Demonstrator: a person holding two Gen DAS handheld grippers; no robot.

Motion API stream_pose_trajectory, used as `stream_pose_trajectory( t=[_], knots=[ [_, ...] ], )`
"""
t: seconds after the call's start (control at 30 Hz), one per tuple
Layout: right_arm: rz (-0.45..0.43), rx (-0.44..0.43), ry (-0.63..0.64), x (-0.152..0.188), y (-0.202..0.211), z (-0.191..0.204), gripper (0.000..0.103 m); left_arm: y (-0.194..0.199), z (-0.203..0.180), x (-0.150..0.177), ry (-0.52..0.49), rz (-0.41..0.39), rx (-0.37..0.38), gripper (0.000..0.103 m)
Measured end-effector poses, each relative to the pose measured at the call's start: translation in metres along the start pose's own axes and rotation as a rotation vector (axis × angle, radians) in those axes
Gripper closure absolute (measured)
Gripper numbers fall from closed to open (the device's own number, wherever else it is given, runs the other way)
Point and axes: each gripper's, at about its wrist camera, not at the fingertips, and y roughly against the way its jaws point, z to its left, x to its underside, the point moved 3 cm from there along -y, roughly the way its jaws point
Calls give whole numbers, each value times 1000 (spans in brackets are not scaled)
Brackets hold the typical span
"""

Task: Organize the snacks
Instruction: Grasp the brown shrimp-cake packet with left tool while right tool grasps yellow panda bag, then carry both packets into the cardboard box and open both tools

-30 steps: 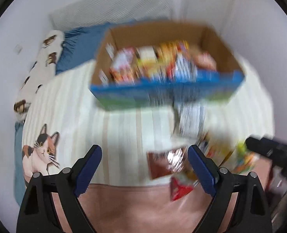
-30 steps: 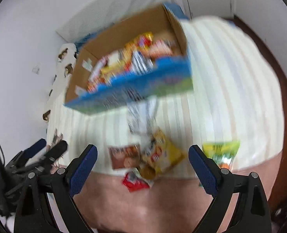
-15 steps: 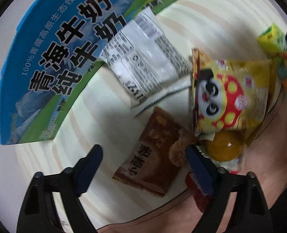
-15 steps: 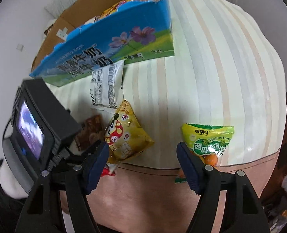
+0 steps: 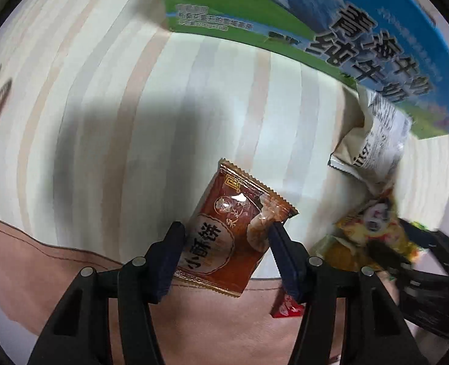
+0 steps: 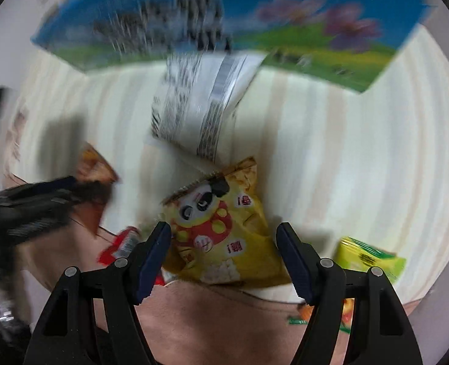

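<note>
Since half a second ago, the left tool [image 5: 224, 237] has been closing in: its fingers are now pressing both edges of the brown biscuit packet [image 5: 233, 228], clamped on it at six o'clock. The right tool [image 6: 224, 243], spread apart, is now straddling the yellow panda bag [image 6: 224, 231] where before it was hanging between that bag and the green packet [image 6: 370, 257].

On the striped bedspread [image 5: 133, 106] five loose snacks are showing: one brown, one yellow, one green, one white printed pouch [image 6: 203, 103] and one small red wrapper [image 6: 121, 245]. One blue-green box [image 6: 194, 24] is lying at twelve o'clock.

The brown packet is reading "小酥饼"; the box's lettering is too blurred to read fully.
</note>
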Motion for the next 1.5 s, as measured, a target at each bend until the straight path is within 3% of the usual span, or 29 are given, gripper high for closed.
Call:
stream_pose_trajectory(
  t=[0.1, 0.23, 0.43, 0.53, 0.67, 0.77, 0.83, 0.9, 1.2, 1.37, 1.5],
  knots=[
    [-10, 4, -6, -1, -3, 0, 32, -2, -2, 5, -74, 27, -6, 44],
    [-39, -25, -109, 11, 4, -19, 37, -2, -14, 7, -179, 37, -30, 42],
    [-39, -176, -331, 32, 5, -48, 34, -24, -40, 20, -284, 41, -159, 42],
    [-49, -194, -332, 32, 9, -48, 18, -22, -48, 18, -242, 8, -160, 46],
    [-58, -84, -190, 18, 11, -30, 18, -15, -31, 28, -102, -1, -124, 46],
    [4, -55, -125, 15, -4, -13, 19, -18, -25, 40, -63, 3, -120, 46],
    [-20, -34, -112, 16, -7, -9, 26, -23, -23, 48, -69, 5, -121, 46],
    [-52, -26, -167, 22, -1, -18, 41, -29, -23, 56, -93, 4, -134, 46],
    [-65, -134, -387, 50, -3, -51, 37, -56, -35, 48, -99, 2, -161, 45],
    [-78, -49, -358, 56, -25, -31, 33, -59, -35, 47, -84, -18, -165, 47],
    [-120, 1, -332, 60, -34, -19, 39, -35, -29, 49, -103, -65, -199, 49]
  ],
)
